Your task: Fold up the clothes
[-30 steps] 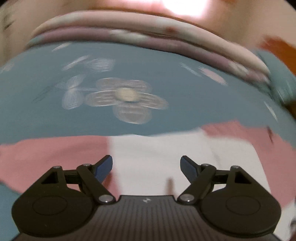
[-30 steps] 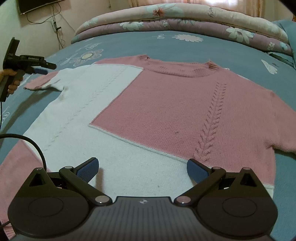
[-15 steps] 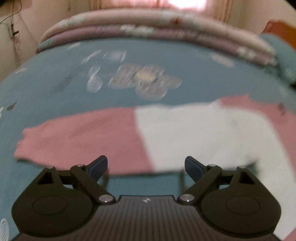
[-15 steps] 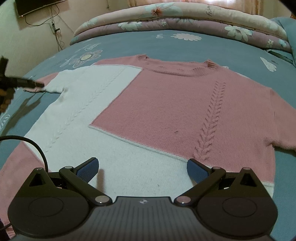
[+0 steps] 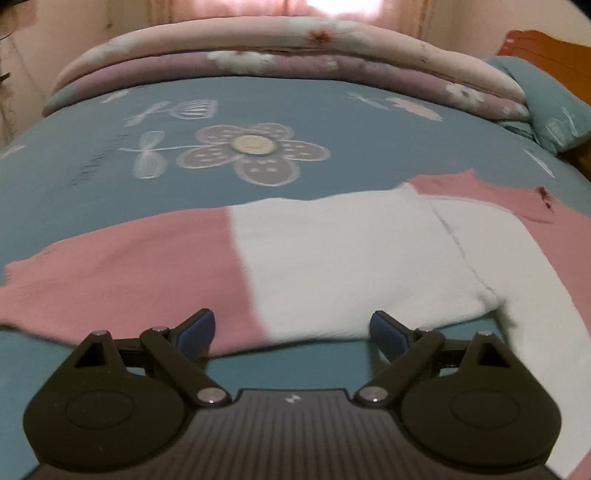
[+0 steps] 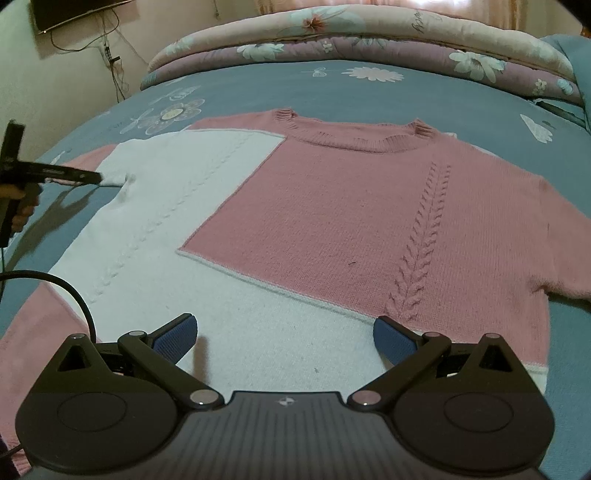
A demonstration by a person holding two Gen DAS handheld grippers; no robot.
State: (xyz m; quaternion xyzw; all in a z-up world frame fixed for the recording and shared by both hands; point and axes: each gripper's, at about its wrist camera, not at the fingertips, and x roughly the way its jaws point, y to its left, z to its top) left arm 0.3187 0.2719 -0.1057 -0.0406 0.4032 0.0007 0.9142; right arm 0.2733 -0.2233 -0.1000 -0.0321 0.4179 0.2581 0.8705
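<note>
Sweater [image 6: 332,221], flat on bed [image 6: 258,85]: left sleeve [image 5: 184,266] lies crosswise just ahead of spread, empty left gripper [image 5: 291,330]; right gripper [image 6: 284,336], spread and empty, hovers over hem.

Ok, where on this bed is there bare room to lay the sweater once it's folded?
The blue bedspread is bare between the sweater's collar and the stacked quilts, and in a narrower strip beyond its right sleeve. The left gripper crowds the left sleeve.
</note>
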